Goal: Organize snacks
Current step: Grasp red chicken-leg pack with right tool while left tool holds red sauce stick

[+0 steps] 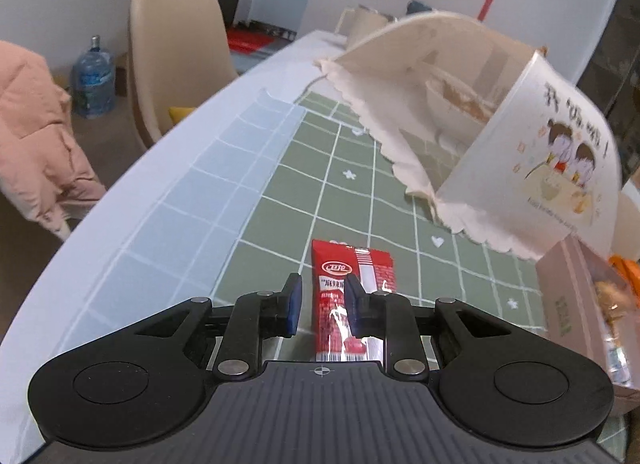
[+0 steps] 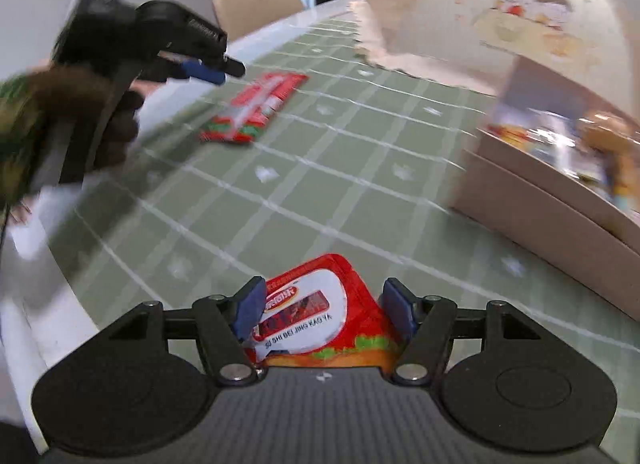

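A long red snack packet [image 1: 344, 296] lies flat on the green checked tablecloth [image 1: 304, 183]. My left gripper [image 1: 322, 300] hangs just over it, jaws narrow, pads not pressing it. In the right wrist view that left gripper [image 2: 224, 69] hovers above the long packet [image 2: 256, 103]. A wider red and white snack packet [image 2: 320, 312] lies between the pads of my right gripper [image 2: 324, 312], whose jaws stand wide around it without a clear squeeze. A pinkish box [image 2: 540, 203] with several snacks inside stands to the right.
A white dome food cover [image 1: 540, 151] with a cartoon print stands behind the box [image 1: 560, 288], over a bowl [image 1: 452, 99]. The table's left edge is near. Past it are a beige chair [image 1: 172, 55], a water bottle [image 1: 94, 79] and a pink coat [image 1: 36, 135]. A hand [image 2: 116, 119] holds the left gripper.
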`<state>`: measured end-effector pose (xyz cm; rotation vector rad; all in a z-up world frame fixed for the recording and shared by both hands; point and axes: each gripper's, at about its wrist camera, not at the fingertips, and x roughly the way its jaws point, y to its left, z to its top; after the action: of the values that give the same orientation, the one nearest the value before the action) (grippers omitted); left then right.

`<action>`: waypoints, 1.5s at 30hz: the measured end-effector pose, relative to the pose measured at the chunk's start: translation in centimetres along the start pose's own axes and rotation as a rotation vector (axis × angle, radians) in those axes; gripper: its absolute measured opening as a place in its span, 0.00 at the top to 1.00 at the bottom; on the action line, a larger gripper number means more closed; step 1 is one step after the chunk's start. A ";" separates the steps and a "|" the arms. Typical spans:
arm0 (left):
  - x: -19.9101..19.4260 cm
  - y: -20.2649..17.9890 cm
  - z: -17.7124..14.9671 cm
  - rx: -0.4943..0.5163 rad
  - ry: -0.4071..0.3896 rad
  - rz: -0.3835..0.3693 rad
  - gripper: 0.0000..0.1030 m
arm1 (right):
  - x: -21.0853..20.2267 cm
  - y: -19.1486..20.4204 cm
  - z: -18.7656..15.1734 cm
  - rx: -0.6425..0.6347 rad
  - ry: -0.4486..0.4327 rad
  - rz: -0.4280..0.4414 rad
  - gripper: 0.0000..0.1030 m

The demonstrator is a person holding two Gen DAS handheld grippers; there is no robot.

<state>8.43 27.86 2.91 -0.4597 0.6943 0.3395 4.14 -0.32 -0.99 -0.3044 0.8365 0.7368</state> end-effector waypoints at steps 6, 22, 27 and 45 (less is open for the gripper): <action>1.8 -1.9 -0.8 0.095 0.033 0.006 0.75 | -2.6 -3.6 -2.7 0.134 0.000 -0.073 0.37; -4.6 -9.8 -10.1 0.473 0.139 -0.199 0.71 | -4.7 -3.7 -5.2 0.129 -0.001 -0.080 0.32; -7.7 -11.1 -10.9 0.436 0.151 -0.193 0.72 | -4.9 -3.7 -5.7 0.139 -0.011 -0.079 0.31; -6.2 -17.3 -14.6 0.686 0.238 -0.174 0.28 | -7.7 -5.0 -7.8 0.184 -0.029 -0.122 0.31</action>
<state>3.92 4.82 2.30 0.0978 0.9419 -0.1292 -0.21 -11.55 -0.32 -0.1776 0.8447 0.5451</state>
